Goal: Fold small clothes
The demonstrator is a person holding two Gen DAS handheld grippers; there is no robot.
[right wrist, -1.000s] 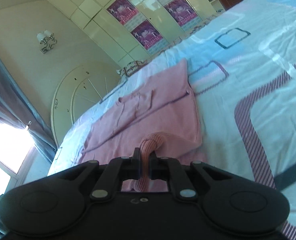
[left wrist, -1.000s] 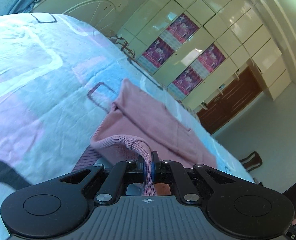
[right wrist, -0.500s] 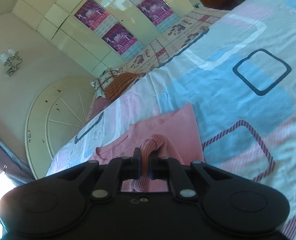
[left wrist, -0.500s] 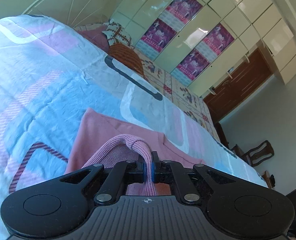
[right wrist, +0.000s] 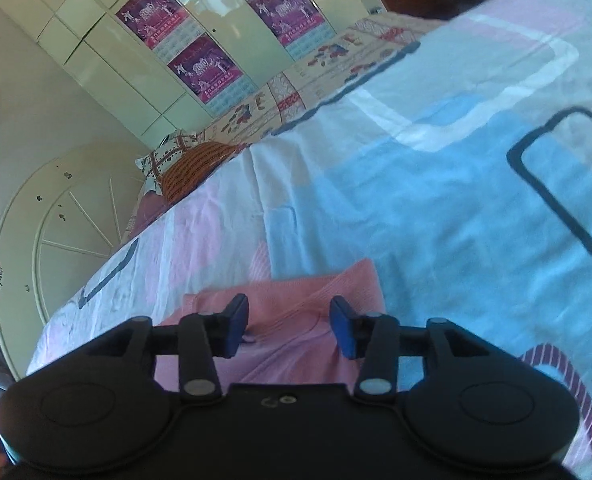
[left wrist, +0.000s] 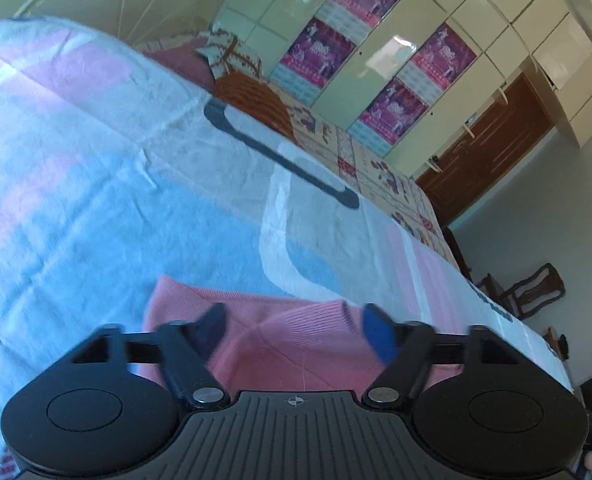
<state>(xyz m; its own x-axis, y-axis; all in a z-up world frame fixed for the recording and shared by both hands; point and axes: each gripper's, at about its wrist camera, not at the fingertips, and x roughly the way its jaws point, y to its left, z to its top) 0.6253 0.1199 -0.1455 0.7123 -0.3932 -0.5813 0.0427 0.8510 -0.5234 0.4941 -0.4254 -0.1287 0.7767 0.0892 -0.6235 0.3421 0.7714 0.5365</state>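
A small pink knitted garment [left wrist: 288,340] lies folded on the bed; it also shows in the right wrist view [right wrist: 292,320]. My left gripper [left wrist: 296,330] is open, its blue-padded fingers spread just above the garment's ribbed edge, holding nothing. My right gripper [right wrist: 290,326] is open too, its fingers spread over the other end of the garment, holding nothing. The near part of the garment is hidden under both gripper bodies.
The bed cover [left wrist: 96,184] is blue, pink and white with dark outlined shapes. A patterned pillow [left wrist: 248,88] lies at the headboard [right wrist: 56,232]. Cream wardrobes with purple posters [left wrist: 376,48] stand beyond. A wooden chair [left wrist: 532,288] stands by the bed.
Both grippers carried the garment's ribbed hem forward over the rest, then opened and let it go. The garment now lies folded below them.
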